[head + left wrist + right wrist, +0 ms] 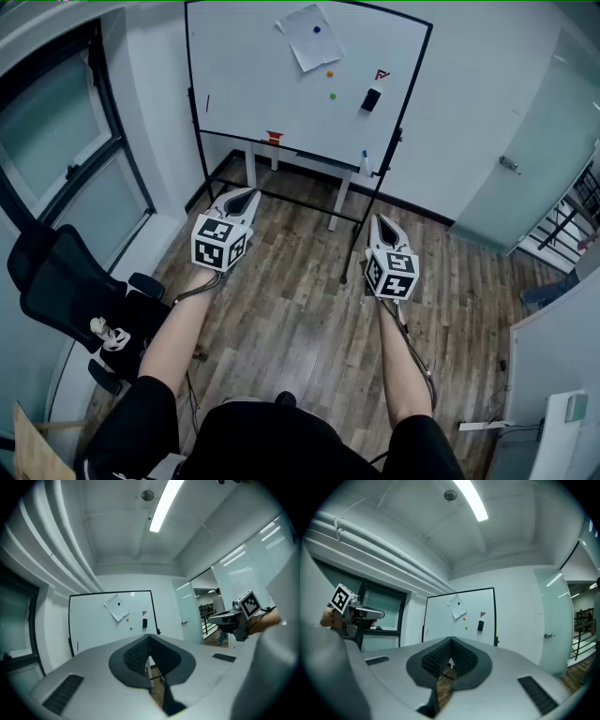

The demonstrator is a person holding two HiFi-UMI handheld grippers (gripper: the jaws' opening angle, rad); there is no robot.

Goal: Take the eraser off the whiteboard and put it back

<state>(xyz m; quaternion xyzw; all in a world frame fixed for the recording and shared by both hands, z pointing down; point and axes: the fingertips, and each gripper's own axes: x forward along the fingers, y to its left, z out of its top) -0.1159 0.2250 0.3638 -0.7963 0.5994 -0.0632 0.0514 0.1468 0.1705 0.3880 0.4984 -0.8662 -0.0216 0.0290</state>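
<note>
The black eraser (371,99) clings to the right part of the whiteboard (253,84), below a small red mark. It also shows in the left gripper view as the eraser (145,623) and in the right gripper view as the eraser (480,626). My left gripper (251,193) and right gripper (378,217) are held level side by side, well short of the board and pointing at it. Both are shut with nothing between the jaws. The left gripper (150,635) and the right gripper (451,640) show their tips meeting.
A sheet of paper (310,36) and coloured magnets (330,73) hang on the board. A white table (300,164) stands behind the board's black frame. A black office chair (56,281) is at the left, a glass door (525,169) at the right.
</note>
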